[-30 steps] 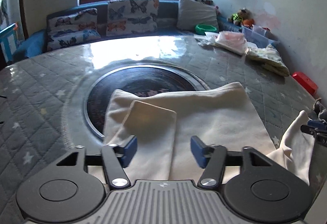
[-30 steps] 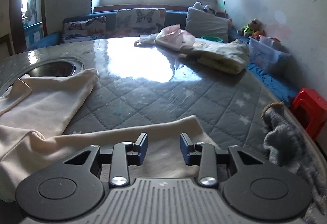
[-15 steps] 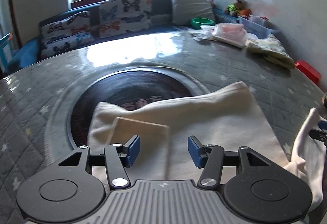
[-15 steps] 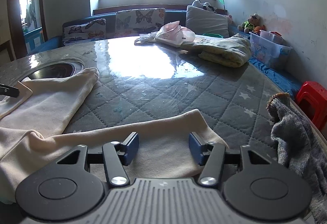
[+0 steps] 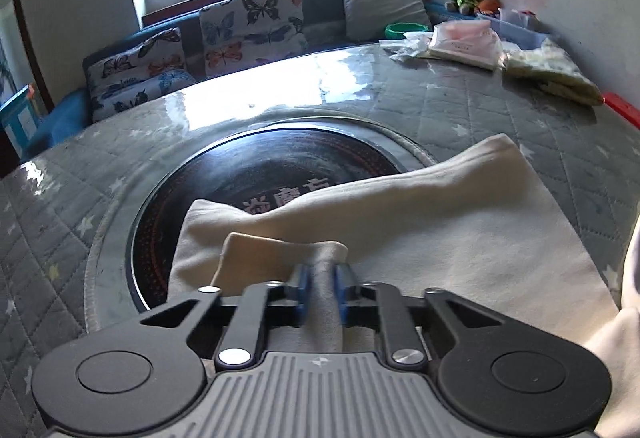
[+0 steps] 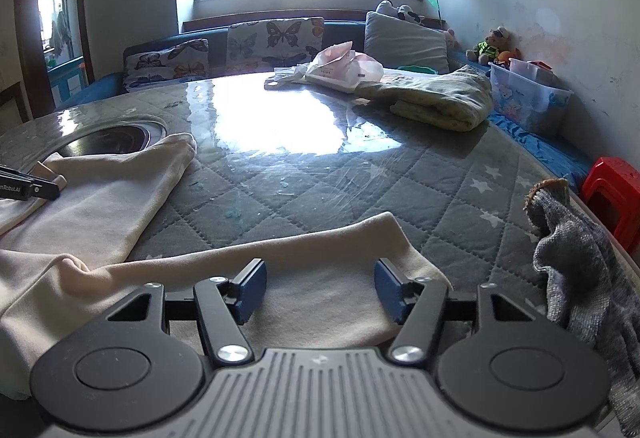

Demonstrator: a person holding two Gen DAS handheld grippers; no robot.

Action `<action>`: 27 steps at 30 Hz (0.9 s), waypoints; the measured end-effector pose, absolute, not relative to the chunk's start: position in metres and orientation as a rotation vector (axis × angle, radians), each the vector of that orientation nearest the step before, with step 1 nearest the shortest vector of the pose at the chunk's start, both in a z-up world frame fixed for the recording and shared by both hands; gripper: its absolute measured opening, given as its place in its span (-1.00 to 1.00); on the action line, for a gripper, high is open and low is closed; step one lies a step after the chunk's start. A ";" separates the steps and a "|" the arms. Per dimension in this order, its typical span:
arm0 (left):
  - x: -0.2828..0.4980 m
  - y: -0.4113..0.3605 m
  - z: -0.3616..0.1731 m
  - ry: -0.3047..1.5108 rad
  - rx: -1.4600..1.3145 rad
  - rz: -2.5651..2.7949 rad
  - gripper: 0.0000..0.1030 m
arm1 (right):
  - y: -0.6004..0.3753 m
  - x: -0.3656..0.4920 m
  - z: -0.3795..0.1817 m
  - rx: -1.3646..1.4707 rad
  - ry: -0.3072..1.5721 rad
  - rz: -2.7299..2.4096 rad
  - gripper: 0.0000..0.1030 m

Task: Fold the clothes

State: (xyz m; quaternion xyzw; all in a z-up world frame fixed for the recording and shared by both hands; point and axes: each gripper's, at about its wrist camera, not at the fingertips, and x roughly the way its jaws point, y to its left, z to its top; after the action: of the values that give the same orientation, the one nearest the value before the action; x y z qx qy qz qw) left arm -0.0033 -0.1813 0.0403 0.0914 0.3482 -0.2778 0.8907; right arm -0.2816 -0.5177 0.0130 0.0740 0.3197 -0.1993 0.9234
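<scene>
Cream garment (image 5: 420, 234): spread flat on the worktop (image 5: 500, 118), far end draped over the dark round inset (image 5: 256, 174); a second cream length lies under the R tool.
L tool (image 5: 320, 284): pinched tight on a folded-up flap of the garment, cloth bunched betw. the blue pads.
R tool (image 6: 316, 288): pads wide apart, hovering just over the near cream strip, gripping nothing.
Risk 1: thin pinch, so a quick pull could slip the flap out.
Risk 2: only one side held, so the fold may skew or drag the whole piece.
Risk 3: glossy cover looks slick; cloth may slide instead of creasing.
Nearby: grey knit (image 6: 576, 270) hanging at the R edge, near the strip.
Far side: yellow-green bundle (image 6: 440, 102) and pink pack (image 6: 344, 68), well apart from the work.
</scene>
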 end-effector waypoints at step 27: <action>-0.053 0.090 0.073 0.625 -0.095 -0.091 -0.94 | -0.516 -0.278 0.015 0.152 0.691 -0.455 0.38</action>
State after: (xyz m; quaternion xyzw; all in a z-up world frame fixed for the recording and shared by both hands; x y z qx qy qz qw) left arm -0.0530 0.0904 0.0731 -0.0465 0.3074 -0.0449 0.9494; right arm -0.2779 -0.5159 0.0146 0.0736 0.3354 -0.2206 0.9129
